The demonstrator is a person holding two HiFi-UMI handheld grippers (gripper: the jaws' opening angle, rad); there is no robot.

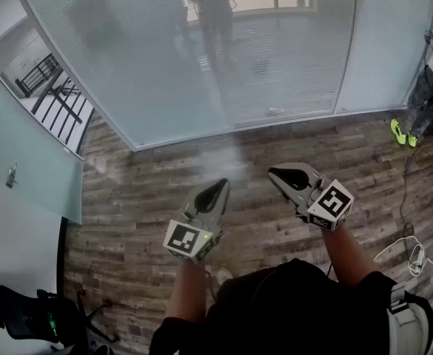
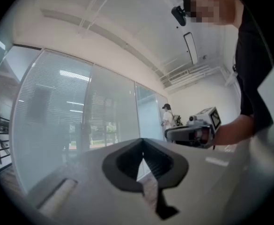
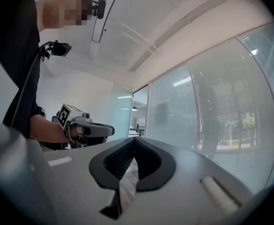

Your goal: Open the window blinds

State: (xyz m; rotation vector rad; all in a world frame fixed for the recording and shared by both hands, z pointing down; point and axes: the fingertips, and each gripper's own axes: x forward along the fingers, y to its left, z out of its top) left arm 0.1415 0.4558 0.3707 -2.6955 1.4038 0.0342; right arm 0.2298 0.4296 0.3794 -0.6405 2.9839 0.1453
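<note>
Blinds [image 1: 164, 58]: pale horizontal slats, turned shut, set in the glazed wall straight ahead of the person and filling the top of the head view. A frame post [image 1: 347, 43] divided them into a wide panel and a narrower one to its right. Dim reflections of standing figures lay across the slats.

Left hand-held gripper [image 1: 219, 186]: held level and pointed at the wall, well short of the blinds. Its jaws were pressed together at the tips, with nothing between them.

Right hand-held gripper [image 1: 277, 174]: near the left one and also apart from the blinds. Its jaws were closed tip to tip and empty.

Floor [image 1: 142, 198]: wood-pattern planks running up to the foot of the wall, beneath both grippers.

Cable [image 1: 405, 246]: white, lying looped on the floor at the right.

Chair [image 1: 24, 313]: dark, at the lower left corner.

Railing [image 1: 53, 95]: dark bars, seen through the glass at the left.

Second person [image 1: 432, 72]: at the right edge beside the narrow panel, wearing bright green shoes [image 1: 401, 132].
</note>
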